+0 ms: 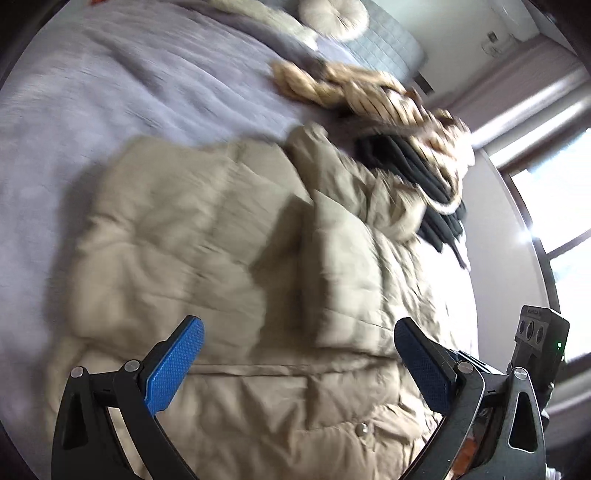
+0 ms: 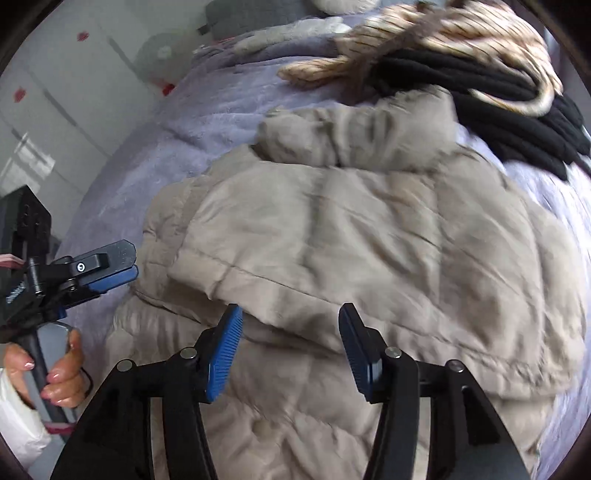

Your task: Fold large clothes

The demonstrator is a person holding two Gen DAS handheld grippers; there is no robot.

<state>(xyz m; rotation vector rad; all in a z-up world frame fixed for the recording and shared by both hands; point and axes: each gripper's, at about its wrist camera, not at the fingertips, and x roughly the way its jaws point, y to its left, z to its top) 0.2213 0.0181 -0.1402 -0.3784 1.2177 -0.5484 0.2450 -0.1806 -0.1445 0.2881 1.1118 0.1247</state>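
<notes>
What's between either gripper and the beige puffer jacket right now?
Nothing visible. The left gripper and right gripper both stand open just over the beige puffer jacket, with only air in the gap. The black garment and striped garment lie beyond its collar, out of the way.

Beige quilted puffer coat (image 1: 236,236) (image 2: 369,236) lies flat on the lavender bed cover (image 1: 110,92) (image 2: 207,122), partly folded. One panel or sleeve is doubled over onto the body; its stitched hem edge runs across the coat in the right wrist view, bottom layer showing below it. Hood or collar end is bunched and rumpled at the far side, touching a black ribbed garment (image 1: 417,173) (image 2: 498,122). A tan-and-cream patterned garment (image 1: 373,96) (image 2: 443,33) is heaped over that black one, behind the coat. Snap button visible on the near layer in the left wrist view. Fabric puffy, creased, not smoothed. Both frames motion-blurred; finer detail unreadable.
</notes>
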